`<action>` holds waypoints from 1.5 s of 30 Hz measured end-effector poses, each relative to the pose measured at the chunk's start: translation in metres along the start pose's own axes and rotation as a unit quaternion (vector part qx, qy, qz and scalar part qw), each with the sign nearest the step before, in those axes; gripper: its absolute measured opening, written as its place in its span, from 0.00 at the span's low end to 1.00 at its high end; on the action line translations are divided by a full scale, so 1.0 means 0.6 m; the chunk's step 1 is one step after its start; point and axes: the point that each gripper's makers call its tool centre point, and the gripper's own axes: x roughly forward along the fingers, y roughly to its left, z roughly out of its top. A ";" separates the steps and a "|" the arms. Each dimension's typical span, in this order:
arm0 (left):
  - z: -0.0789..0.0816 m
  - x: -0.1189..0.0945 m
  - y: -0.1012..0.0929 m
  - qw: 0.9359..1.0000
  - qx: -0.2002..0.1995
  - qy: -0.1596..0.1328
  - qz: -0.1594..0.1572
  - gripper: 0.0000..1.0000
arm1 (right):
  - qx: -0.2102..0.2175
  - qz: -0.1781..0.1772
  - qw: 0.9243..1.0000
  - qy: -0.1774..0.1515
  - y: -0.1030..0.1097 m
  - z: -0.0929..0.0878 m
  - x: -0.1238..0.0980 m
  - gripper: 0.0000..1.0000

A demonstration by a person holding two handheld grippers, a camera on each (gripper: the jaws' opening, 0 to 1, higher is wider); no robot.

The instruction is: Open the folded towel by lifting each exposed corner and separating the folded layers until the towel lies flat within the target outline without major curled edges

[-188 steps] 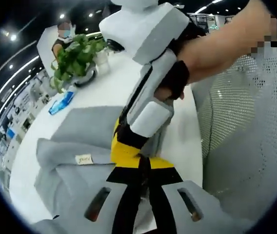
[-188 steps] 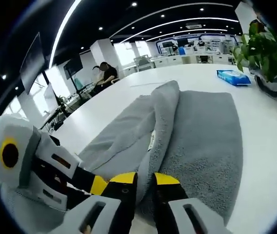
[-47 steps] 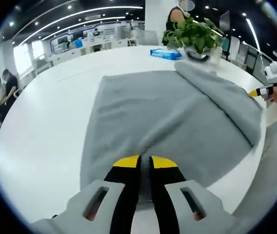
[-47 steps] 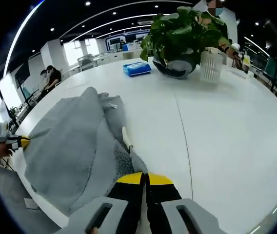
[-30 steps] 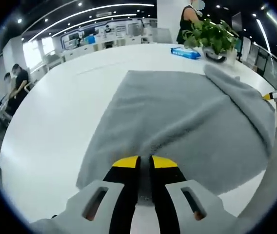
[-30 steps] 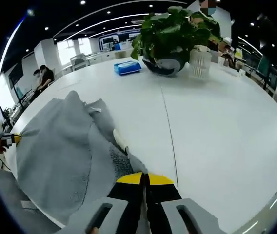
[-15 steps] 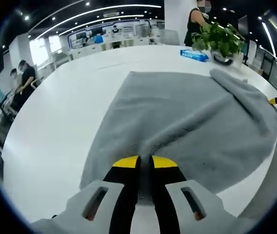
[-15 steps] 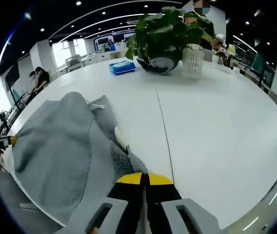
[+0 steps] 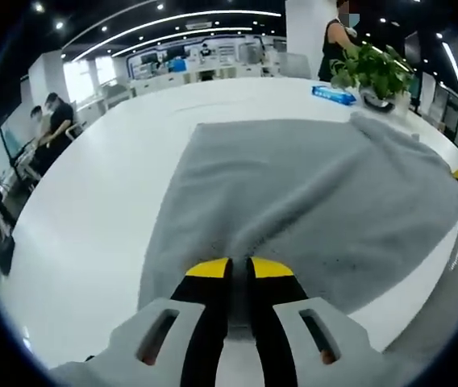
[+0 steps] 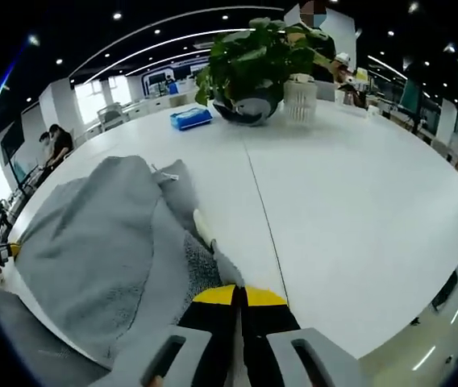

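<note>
Both grippers, left (image 9: pixel 239 270) and right (image 10: pixel 239 297), have jaws clamped on the towel (image 9: pixel 310 193), now spread wider on the bench (image 10: pixel 358 185); unfolding advances

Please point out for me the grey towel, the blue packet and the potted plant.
grey towel (image 9: pixel 310 193): left gripper view, middle of its flat spread part.
blue packet (image 10: pixel 190 118): right gripper view, its top face.
potted plant (image 10: pixel 249 56): right gripper view, its green leaves.

Both the left gripper (image 9: pixel 239 278) and right gripper (image 10: pixel 239 302) are showing yellow-tipped black jaws (slotted grey housings below).
</note>
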 end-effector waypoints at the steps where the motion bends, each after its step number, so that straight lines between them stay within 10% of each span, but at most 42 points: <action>1: -0.002 -0.002 0.001 1.000 0.000 0.000 0.001 0.08 | 0.002 0.000 1.000 -0.002 0.001 -0.001 -0.001 0.00; 12: -0.025 -0.025 0.007 1.000 -0.009 -0.012 0.017 0.08 | 0.023 -0.004 1.000 -0.006 0.010 0.003 -0.008 0.00; 22: -0.028 -0.028 0.009 0.999 -0.023 -0.026 0.025 0.08 | -0.079 0.021 0.995 -0.048 0.038 0.105 0.019 0.02; 45: -0.028 -0.026 0.011 0.999 -0.045 -0.011 0.026 0.08 | -0.201 0.091 0.975 0.029 0.132 0.119 0.150 0.00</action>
